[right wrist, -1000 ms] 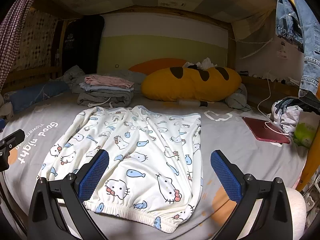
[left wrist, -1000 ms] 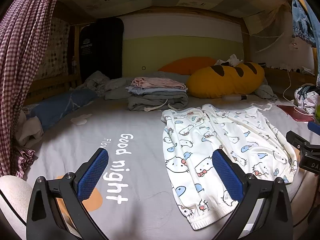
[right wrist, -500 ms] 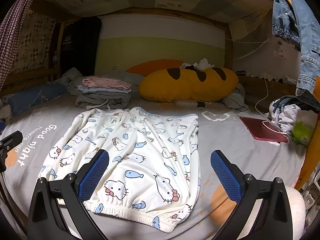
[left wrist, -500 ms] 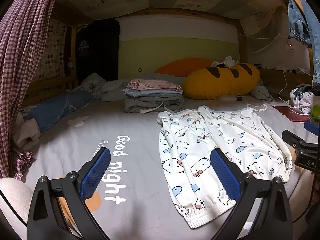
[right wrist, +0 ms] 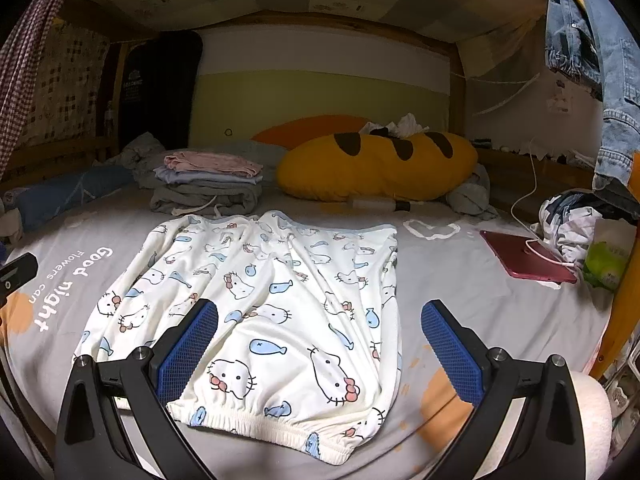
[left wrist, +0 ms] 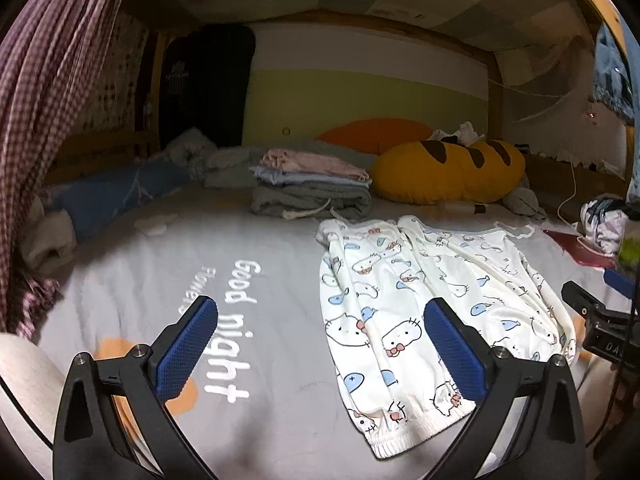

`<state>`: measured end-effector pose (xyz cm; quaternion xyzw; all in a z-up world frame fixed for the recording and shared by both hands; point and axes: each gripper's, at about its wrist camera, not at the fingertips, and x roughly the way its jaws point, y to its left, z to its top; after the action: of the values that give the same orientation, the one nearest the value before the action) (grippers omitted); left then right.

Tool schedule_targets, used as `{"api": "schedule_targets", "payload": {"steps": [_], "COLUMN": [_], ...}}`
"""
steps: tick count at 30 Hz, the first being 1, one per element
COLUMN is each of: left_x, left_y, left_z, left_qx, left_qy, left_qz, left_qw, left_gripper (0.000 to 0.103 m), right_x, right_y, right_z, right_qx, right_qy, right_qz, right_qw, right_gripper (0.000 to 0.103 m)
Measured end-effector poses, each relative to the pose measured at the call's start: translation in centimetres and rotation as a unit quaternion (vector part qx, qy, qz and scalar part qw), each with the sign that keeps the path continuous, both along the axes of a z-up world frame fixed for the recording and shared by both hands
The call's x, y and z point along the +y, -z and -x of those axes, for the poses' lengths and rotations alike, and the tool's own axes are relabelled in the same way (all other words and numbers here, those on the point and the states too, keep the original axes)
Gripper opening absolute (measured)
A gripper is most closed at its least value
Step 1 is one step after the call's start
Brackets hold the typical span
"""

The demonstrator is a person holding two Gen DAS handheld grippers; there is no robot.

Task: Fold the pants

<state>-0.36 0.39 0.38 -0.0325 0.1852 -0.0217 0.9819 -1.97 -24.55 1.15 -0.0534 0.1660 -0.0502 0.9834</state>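
Both tongs spread and empty: pants (right wrist: pixel 276 304) flat on bed (right wrist: pixel 472 292), running lengthwise away, directly beneath right tongs (right wrist: pixel 318 344), rightward of left tongs (left wrist: pixel 320 346).

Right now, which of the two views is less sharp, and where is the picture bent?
Left wrist view: softer, the pants and folded stack look smeared. Right wrist view: crisper, the cat prints on the pants are clear. Both views: fisheye curves the bed frame and darkens the corners.
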Motion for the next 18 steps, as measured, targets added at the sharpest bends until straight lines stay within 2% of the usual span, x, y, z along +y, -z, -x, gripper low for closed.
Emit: {"api": "schedule_targets", "payload": {"steps": [3, 9, 14, 18], "left_x": [0.1, -1.1, -0.7, -0.9], "left_y": [0.0, -0.1, 0.0, -0.1], "left_z": [0.0, 0.4, 0.1, 0.3], "left_qx": [0.000, -0.013, 0.002, -0.005], "left_qy": [0.002, -0.001, 0.024, 0.014], "left_qz": [0.003, -0.032, -0.001, -0.010], "left_qw": [1.0000, 0.9994, 0.9997, 0.9998], "left_gripper": [0.102, 0.102, 0.102, 0.102], "right_x": [0.0, -0.6, -0.6, -0.6], "right_y": [0.1, 0.2, 0.2, 0.3], "right_z": [-0.2, -0.2, -0.3, -0.3], "right_qx": [0.003, 0.008, 0.010, 0.008], "right_qy": [0.000, 0.002, 0.002, 0.000], "right_qz": [0.001, -0.010, -0.013, -0.016], "right_qw": [1.000, 1.000, 1.000, 1.000], "right_gripper": [0.102, 0.102, 0.102, 0.102]}}
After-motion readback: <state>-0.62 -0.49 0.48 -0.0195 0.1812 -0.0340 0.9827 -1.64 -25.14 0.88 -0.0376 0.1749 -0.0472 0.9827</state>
